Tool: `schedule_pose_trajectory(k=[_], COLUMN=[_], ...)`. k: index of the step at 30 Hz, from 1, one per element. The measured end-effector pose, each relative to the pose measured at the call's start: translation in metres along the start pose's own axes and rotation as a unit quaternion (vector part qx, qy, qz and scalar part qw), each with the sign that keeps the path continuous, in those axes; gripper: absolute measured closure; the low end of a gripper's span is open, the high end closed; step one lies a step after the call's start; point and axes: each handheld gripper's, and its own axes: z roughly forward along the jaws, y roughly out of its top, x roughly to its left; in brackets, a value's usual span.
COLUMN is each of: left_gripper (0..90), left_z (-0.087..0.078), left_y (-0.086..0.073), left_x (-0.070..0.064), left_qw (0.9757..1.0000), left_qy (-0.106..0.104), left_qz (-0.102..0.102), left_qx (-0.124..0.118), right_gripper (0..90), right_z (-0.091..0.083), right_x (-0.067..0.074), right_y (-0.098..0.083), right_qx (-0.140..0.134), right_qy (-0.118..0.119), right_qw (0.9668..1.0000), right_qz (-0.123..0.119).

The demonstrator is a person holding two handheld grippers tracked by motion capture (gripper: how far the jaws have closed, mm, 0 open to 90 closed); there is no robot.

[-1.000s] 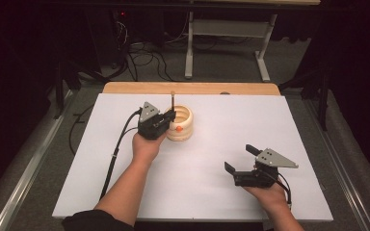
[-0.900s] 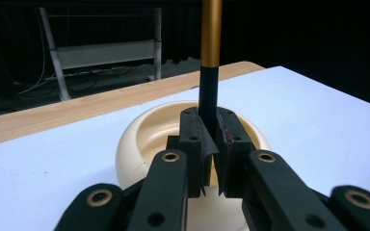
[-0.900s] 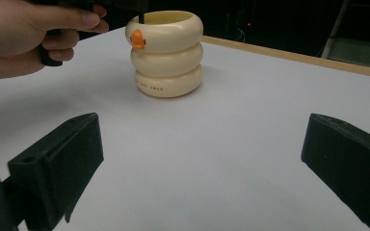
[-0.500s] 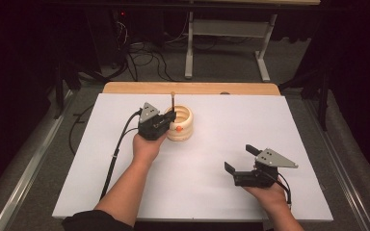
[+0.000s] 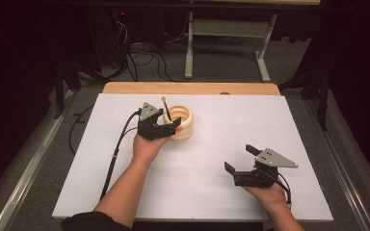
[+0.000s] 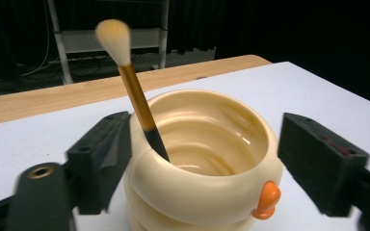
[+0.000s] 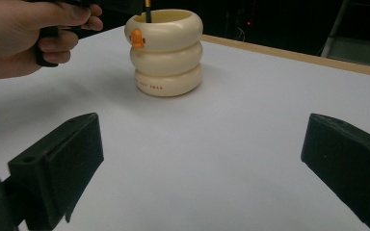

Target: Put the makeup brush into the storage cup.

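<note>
Far left on desk (image 5: 221, 159), brush (image 6: 132, 94) dropped into cup (image 6: 202, 163), left tool (image 6: 207, 163) jaws just opened wide, retreat next.

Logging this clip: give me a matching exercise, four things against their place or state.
Things:
1. brush
2. cream holder
3. left gripper
4. right gripper

States:
A. jaws wide over bare white table, near front edge
B. jaws just opened, either side of the holder's rim
C. stands in the holder, bristles up
D. three stacked rings, orange beak

Pairs: 1-C, 2-D, 3-B, 4-A
</note>
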Motion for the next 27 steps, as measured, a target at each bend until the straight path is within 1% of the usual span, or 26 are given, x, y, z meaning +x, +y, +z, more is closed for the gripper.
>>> schedule_pose_trajectory(k=[6, 9, 15, 17, 21, 23, 26, 27], left_gripper=[14.6, 9.9, 0.1, 0.0, 0.0, 0.0, 0.0, 0.0], left_z=[-0.002, -0.002, -0.005, -0.006, -0.011, -0.015, -0.018, -0.02], left_y=[0.001, 0.001, 0.002, 0.003, 0.004, 0.003, 0.002, 0.002], left_x=[0.0, 0.0, -0.001, -0.002, -0.004, -0.006, -0.007, -0.006], left_qw=[1.0, 0.9999, 0.9999, 0.9999, 0.9998, 0.9998, 0.9998, 0.9997], left_qy=[-0.009, -0.013, -0.01, -0.009, -0.014, -0.013, -0.011, -0.01], left_qz=[0.001, -0.004, -0.001, 0.001, -0.004, -0.002, -0.003, -0.008], left_qx=[0.0, 0.002, 0.011, 0.011, 0.012, 0.011, 0.018, 0.022], right_gripper=[2.4, 2.4, 2.3, 2.4, 2.4, 2.4, 2.4, 2.4], right_z=[0.0, 0.0, 0.001, 0.001, 0.001, 0.001, 0.0, 0.0], right_x=[0.0, 0.0, 0.001, 0.001, 0.001, 0.001, 0.001, 0.001], right_y=[0.0, 0.0, 0.0, 0.0, 0.0, 0.0, 0.0, 0.0], right_qx=[0.0, 0.0, 0.002, 0.002, 0.001, 0.0, 0.0, 0.0], right_qy=[0.001, 0.001, 0.0, -0.001, -0.001, -0.002, -0.003, -0.002], right_qw=[1.0, 1.0, 1.0, 1.0, 1.0, 1.0, 1.0, 1.0], right_qz=[-0.001, -0.001, -0.001, -0.001, -0.001, -0.002, -0.003, -0.002])
